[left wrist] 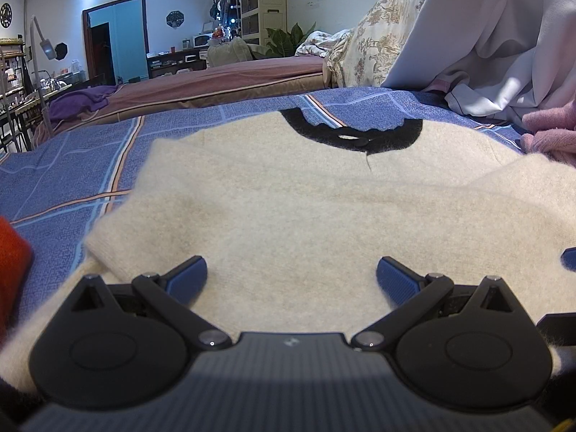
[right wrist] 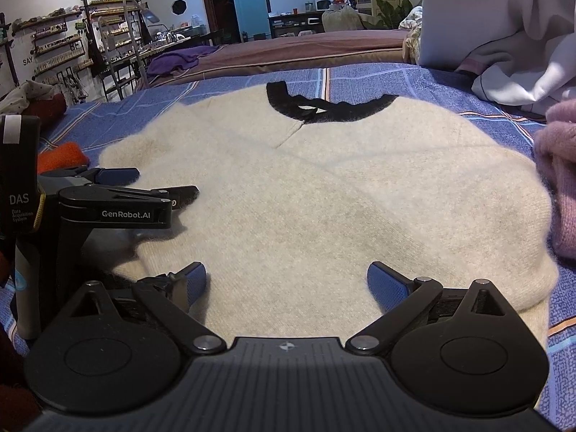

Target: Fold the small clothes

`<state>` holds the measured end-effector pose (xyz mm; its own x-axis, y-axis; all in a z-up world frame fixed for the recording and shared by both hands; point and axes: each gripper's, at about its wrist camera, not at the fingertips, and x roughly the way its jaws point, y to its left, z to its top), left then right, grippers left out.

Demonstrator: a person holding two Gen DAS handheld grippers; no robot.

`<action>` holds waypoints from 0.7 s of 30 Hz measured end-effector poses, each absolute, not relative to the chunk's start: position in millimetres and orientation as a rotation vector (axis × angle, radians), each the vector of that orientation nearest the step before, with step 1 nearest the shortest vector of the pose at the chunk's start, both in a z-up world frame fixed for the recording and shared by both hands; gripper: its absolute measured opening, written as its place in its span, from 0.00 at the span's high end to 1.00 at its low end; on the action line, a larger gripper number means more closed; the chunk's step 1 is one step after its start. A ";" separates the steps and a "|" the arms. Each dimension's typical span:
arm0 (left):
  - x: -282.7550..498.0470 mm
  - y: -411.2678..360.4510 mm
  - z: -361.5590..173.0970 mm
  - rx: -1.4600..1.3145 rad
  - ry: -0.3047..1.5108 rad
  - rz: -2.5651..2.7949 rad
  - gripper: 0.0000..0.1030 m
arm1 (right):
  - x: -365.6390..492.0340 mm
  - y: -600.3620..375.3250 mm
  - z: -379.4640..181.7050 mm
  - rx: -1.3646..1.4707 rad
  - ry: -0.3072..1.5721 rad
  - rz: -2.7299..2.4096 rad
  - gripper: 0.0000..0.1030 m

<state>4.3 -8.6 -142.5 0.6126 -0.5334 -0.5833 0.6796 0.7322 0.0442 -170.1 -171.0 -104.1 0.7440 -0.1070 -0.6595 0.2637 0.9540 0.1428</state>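
A cream fuzzy sweater (left wrist: 288, 208) with a black collar (left wrist: 360, 133) lies flat on the blue patterned bedspread (left wrist: 72, 165), collar at the far end. It also shows in the right wrist view (right wrist: 324, 187), with its black collar (right wrist: 324, 108) far. My left gripper (left wrist: 291, 280) is open and empty, low over the sweater's near hem. My right gripper (right wrist: 286, 286) is open and empty over the near hem further right. The left gripper (right wrist: 151, 187) shows at the left of the right wrist view, over the sweater's left edge.
A pink knit garment (right wrist: 558, 180) lies at the right, also in the left wrist view (left wrist: 550, 133). An orange-red garment (left wrist: 10, 273) lies at the left, also in the right wrist view (right wrist: 61, 158). White bedding (left wrist: 504, 54) is piled at the far right.
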 end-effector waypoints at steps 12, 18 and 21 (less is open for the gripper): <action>4.2 -8.3 -142.8 0.273 0.577 -0.709 0.00 | -168.6 -167.2 -102.8 0.228 0.726 -0.234 0.00; 3.4 -9.4 -143.1 0.274 0.576 -0.701 0.00 | -166.7 -166.5 -103.6 0.220 0.731 -0.233 0.00; -2.9 -14.6 -144.9 0.299 0.547 -0.669 0.00 | -165.5 -166.1 -104.6 0.224 0.728 -0.239 0.00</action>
<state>-2.9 -14.6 -144.9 0.6518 -0.5033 -0.5672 0.6560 0.7495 0.0888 -165.5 -166.1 -104.6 0.7217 -0.1370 -0.6785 0.2913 0.9493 0.1182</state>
